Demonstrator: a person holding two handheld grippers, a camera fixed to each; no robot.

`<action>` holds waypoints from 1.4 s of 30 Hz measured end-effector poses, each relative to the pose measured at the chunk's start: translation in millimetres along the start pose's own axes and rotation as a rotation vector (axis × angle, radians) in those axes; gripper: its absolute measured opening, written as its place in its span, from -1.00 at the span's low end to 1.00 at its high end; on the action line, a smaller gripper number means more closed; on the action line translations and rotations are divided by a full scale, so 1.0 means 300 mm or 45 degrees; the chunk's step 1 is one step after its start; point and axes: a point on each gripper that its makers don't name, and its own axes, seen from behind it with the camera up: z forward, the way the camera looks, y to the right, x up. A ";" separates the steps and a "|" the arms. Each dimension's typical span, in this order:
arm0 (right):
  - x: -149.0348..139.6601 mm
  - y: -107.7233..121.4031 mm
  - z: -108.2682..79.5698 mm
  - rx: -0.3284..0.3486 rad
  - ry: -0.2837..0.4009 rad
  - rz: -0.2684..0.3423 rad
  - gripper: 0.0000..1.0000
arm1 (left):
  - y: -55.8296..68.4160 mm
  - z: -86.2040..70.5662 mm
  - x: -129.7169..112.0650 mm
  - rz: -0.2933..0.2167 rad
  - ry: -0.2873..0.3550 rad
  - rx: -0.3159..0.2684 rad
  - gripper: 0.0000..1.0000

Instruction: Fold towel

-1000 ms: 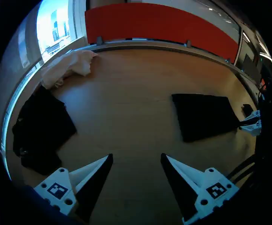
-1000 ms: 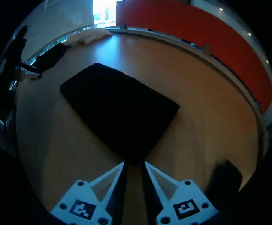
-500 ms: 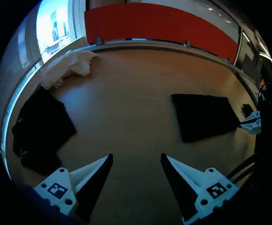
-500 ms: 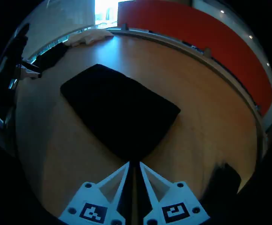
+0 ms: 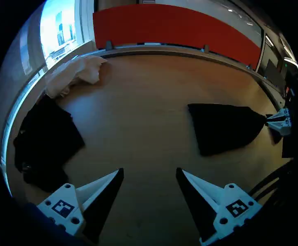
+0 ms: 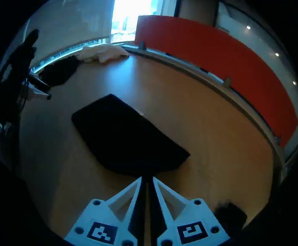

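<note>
Wood-topped table (image 5: 149,106) stretches wide across the room, with a red partition (image 5: 169,24) standing along its far edge and a bright window (image 5: 60,28) off to one side. Over by the window a crumpled white cloth (image 5: 73,74) lies at the table's far corner. A heap of black cloth (image 5: 46,131) sits just in front of it, nearer the table's edge.

The black towel (image 5: 223,127) lies on the open wood, well apart from both heaps. It is mostly flat, but one corner is drawn out to a point, and that point runs straight into the right hand-held gripper (image 6: 147,192). In the right gripper view the two fingers are clenched almost together, with only a thin dark slit between them. The towel's near corner narrows down into that slit, so the gripper is pinching the corner while the rest of the cloth spreads away from it across the table toward the window. In the left gripper view the same grip shows from farther off, at the towel's far right tip.

The left hand-held gripper (image 5: 149,184) is spread wide, holding nothing, with bare wood between its fingers. The towel lies ahead of it and off to its right, well clear of the fingertips. The black heap sits off to its left.
</note>
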 end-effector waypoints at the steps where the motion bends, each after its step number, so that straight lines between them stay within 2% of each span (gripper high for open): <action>1: 0.019 0.001 -0.002 0.000 0.011 -0.008 -0.93 | 0.000 -0.001 0.000 -0.001 0.000 -0.001 0.88; 12: 0.217 -0.008 0.000 0.011 0.115 -0.108 -0.93 | 0.001 -0.010 -0.002 -0.009 0.006 -0.002 0.89; 27: 0.316 -0.058 0.043 0.056 0.148 -0.177 -0.93 | -0.013 -0.022 -0.002 -0.022 0.015 0.008 0.88; 36: 0.404 -0.133 0.089 0.117 0.174 -0.243 -0.93 | -0.024 -0.043 0.010 -0.047 0.035 0.016 0.88; 42: 0.456 -0.213 0.123 0.178 0.183 -0.291 -0.93 | -0.038 -0.063 0.016 -0.092 0.052 0.022 0.88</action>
